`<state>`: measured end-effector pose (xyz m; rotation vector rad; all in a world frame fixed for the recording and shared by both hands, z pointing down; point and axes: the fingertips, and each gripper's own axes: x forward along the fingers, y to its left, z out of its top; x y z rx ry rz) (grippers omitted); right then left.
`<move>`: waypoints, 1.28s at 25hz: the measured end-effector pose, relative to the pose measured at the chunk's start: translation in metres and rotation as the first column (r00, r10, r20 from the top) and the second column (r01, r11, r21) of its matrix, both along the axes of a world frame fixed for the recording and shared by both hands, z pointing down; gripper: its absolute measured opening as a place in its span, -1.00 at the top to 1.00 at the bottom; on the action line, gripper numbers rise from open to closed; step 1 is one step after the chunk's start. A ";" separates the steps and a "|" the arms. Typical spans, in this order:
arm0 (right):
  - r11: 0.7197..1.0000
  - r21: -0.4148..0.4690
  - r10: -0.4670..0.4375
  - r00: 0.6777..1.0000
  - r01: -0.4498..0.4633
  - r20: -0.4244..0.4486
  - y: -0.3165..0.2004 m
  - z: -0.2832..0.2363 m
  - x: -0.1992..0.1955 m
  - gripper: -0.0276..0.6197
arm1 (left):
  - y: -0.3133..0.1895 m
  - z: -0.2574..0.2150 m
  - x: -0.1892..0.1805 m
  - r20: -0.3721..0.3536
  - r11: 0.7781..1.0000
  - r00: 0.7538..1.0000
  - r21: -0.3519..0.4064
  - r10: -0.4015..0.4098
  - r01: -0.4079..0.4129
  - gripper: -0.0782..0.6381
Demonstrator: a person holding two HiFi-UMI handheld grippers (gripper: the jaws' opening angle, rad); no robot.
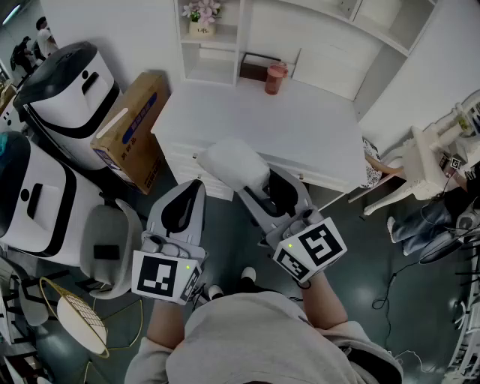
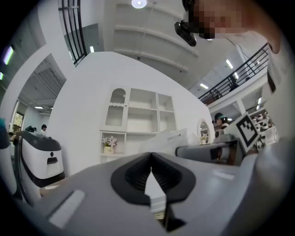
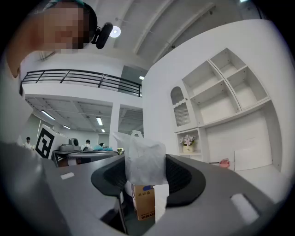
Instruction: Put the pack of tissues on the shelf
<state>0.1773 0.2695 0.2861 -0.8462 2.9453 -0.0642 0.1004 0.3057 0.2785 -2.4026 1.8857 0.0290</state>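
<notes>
The pack of tissues [image 1: 232, 166] is a soft white plastic-wrapped bundle. My right gripper [image 1: 253, 186] is shut on it and holds it in the air before the front edge of the white desk [image 1: 300, 131]. In the right gripper view the pack [image 3: 145, 161] fills the gap between the dark pads. My left gripper [image 1: 190, 187] hovers beside it on the left, shut and with nothing in it; its pads [image 2: 138, 175] meet. From the left gripper view the pack [image 2: 171, 137] shows to the right. The white shelf unit [image 1: 217, 46] stands at the back of the desk.
A flower pot [image 1: 201, 19] stands in a shelf compartment, and a pink cup [image 1: 276, 78] on the desk. A cardboard box [image 1: 135, 129] leans at the desk's left. White machines [image 1: 64, 94] and a grey chair [image 1: 112, 240] stand left, a white chair [image 1: 420, 165] right.
</notes>
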 end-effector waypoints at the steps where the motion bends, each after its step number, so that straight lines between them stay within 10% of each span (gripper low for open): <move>1: 1.000 0.000 0.000 1.000 0.000 0.001 0.000 0.001 0.000 0.21 | 0.000 0.000 0.000 0.001 1.000 1.000 0.000 -0.001 0.001 0.78; 32: 0.999 0.012 -0.041 0.998 0.042 -0.053 -0.071 0.016 0.022 0.22 | -0.075 0.003 0.024 0.005 0.997 0.998 0.021 -0.070 0.069 0.78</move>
